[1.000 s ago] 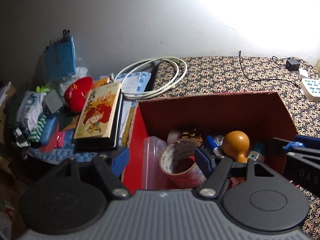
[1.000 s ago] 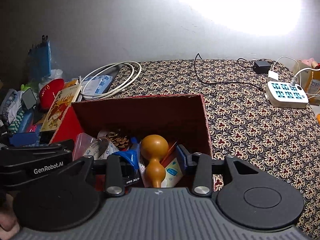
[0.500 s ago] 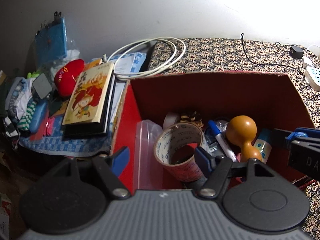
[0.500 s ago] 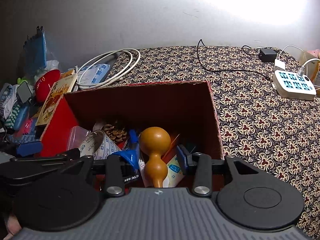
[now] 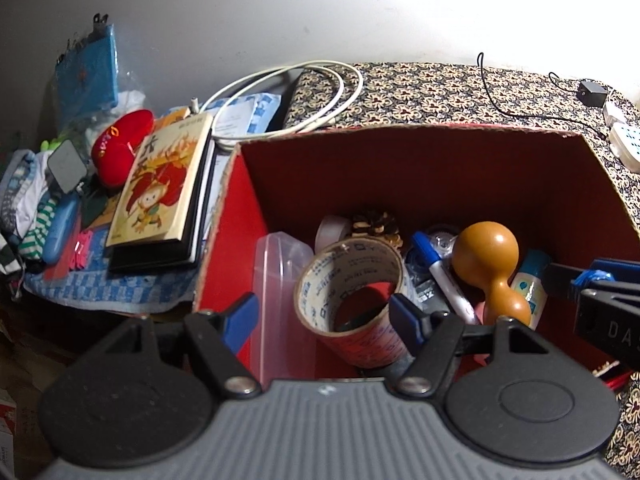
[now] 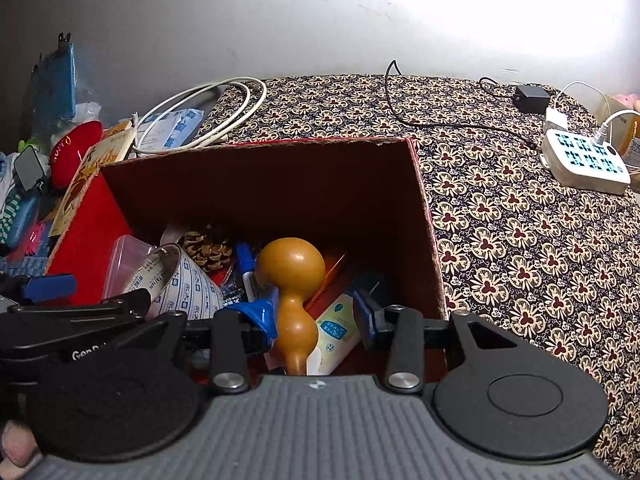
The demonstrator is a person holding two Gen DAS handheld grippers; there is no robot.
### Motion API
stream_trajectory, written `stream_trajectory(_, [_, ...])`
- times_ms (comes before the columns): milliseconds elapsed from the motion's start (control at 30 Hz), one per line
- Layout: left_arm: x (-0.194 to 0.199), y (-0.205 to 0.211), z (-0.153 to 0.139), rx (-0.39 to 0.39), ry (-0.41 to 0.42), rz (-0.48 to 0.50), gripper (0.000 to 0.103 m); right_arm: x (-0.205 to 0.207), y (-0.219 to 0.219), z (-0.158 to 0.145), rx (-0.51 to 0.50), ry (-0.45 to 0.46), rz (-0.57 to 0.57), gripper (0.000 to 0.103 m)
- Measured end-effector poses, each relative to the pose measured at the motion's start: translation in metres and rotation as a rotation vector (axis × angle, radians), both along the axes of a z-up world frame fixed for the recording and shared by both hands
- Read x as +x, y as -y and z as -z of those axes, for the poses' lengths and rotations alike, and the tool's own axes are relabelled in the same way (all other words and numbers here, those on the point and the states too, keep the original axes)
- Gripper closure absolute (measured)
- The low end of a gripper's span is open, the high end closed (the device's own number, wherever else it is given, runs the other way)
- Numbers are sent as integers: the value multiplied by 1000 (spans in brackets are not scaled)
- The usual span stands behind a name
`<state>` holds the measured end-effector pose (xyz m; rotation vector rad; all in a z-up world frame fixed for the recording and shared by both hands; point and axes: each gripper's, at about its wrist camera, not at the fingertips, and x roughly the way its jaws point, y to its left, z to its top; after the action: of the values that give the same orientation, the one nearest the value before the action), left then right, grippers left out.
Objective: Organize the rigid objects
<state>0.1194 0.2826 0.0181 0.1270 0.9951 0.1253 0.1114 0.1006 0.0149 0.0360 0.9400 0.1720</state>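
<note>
A red cardboard box sits on the patterned cloth. It holds a roll of tape, a clear plastic container, a pine cone, a blue marker, an orange gourd and a white tube. My left gripper is open over the box's near left part, its fingers either side of the tape roll. My right gripper is open over the near right part, with the gourd's neck between its fingers.
Left of the box lie a picture book, a red case, a coiled white cable and small clutter on a blue checked cloth. A white power strip and black cable lie on the patterned cloth to the right.
Both grippers have come forward and lower over the box, so its contents look larger. Both stay open. The objects in the box have not moved.
</note>
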Motion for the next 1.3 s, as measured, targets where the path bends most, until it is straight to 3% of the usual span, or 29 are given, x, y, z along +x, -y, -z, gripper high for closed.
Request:
stream_trajectory(400, [5,-6,6,-56,30,10,32,4,0,9,-41,5,-3,78])
stream_trajectory(1300, [3,-1,15,-66,6,48,32,6,0,11,-49,15,4,78])
